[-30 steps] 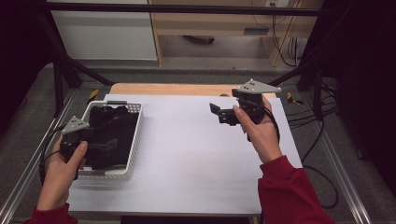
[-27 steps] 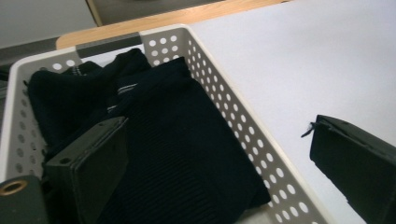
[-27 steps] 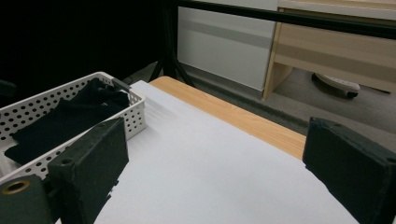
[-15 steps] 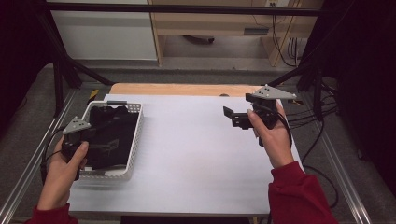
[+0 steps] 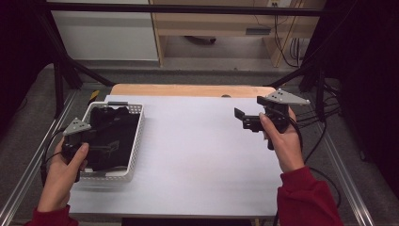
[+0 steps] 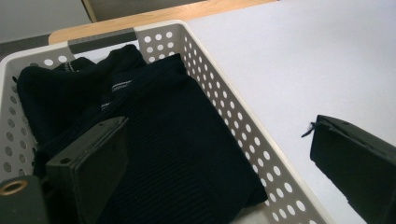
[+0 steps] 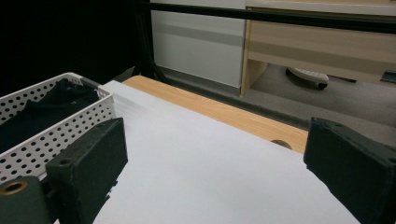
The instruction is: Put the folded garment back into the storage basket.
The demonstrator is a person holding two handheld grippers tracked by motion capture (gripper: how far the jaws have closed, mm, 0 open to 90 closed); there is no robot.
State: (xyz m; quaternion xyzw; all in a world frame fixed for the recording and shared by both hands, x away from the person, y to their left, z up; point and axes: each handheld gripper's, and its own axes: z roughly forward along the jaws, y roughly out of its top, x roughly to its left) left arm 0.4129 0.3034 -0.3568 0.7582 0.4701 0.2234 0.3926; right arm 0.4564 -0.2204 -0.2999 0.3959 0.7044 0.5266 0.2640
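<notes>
A white perforated basket (image 5: 135, 137) stands on the table's left side, and folded black garments (image 5: 112, 134) lie in it. My left gripper (image 5: 89, 141) hovers over the basket's near left part. In the left gripper view it (image 6: 219, 163) is open: one jaw is above the black cloth (image 6: 154, 140), the other is beyond the basket wall (image 6: 224, 116), over the table. My right gripper (image 5: 242, 118) is held above the table's right side, open and empty. The right gripper view shows its wide gap (image 7: 215, 172) over bare white surface, with the basket (image 7: 60, 123) far to the left.
White sheet (image 5: 202, 155) covers the table, with a wooden strip (image 5: 193, 89) along the back edge. Metal frame rails run along both sides, and cables (image 5: 324, 117) trail off the right edge. A small yellow object (image 5: 94, 94) lies behind the basket.
My right gripper has drifted to the right, toward the table's right edge, still open. The left gripper and the basket have stayed in place.
</notes>
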